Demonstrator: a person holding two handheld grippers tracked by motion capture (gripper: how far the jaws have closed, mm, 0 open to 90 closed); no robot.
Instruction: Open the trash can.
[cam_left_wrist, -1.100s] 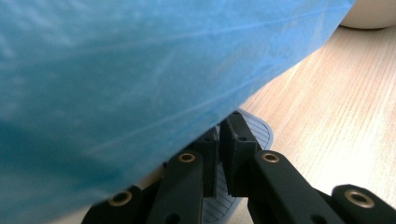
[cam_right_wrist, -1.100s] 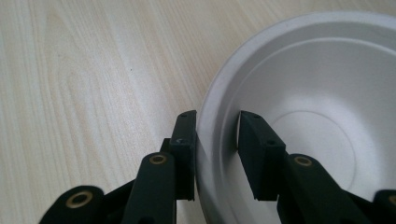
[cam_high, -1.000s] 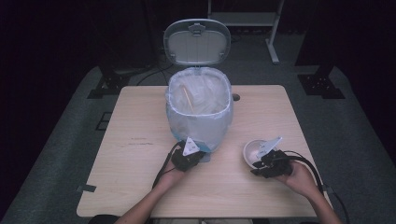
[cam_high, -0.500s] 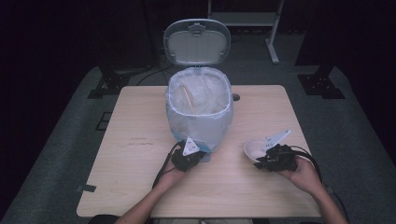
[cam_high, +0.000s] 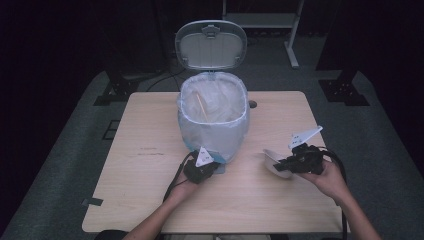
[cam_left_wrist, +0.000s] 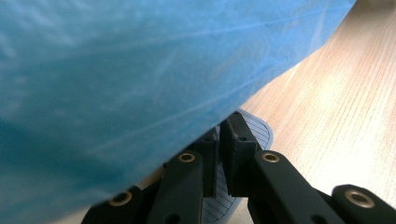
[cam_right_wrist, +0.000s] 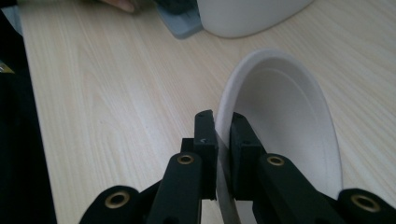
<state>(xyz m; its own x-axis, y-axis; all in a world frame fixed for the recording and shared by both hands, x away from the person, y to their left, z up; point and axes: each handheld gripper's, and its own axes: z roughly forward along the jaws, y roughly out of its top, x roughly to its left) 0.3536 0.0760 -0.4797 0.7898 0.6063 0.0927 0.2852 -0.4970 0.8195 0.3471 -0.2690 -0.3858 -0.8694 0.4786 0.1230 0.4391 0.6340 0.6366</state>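
A white paper bowl hangs tipped on its edge just above the table's right side. My right gripper is shut on its rim, the jaws having just closed. In the right gripper view the bowl curves away to the right of that right gripper. A pedal bin lined with a pale blue bag stands mid-table, its lid up. My left gripper is shut at the bin's foot. In the left gripper view it rests over the grey ribbed pedal, beside the bag.
A thin wooden stick and crumpled paper lie inside the bin. The wooden table has bare room left of the bin and along the front edge. A dark stand and black frames sit on the floor beyond.
The right gripper has closed on the bowl's rim and risen, tipping the bowl up off the table. The left gripper and the bin have not moved.
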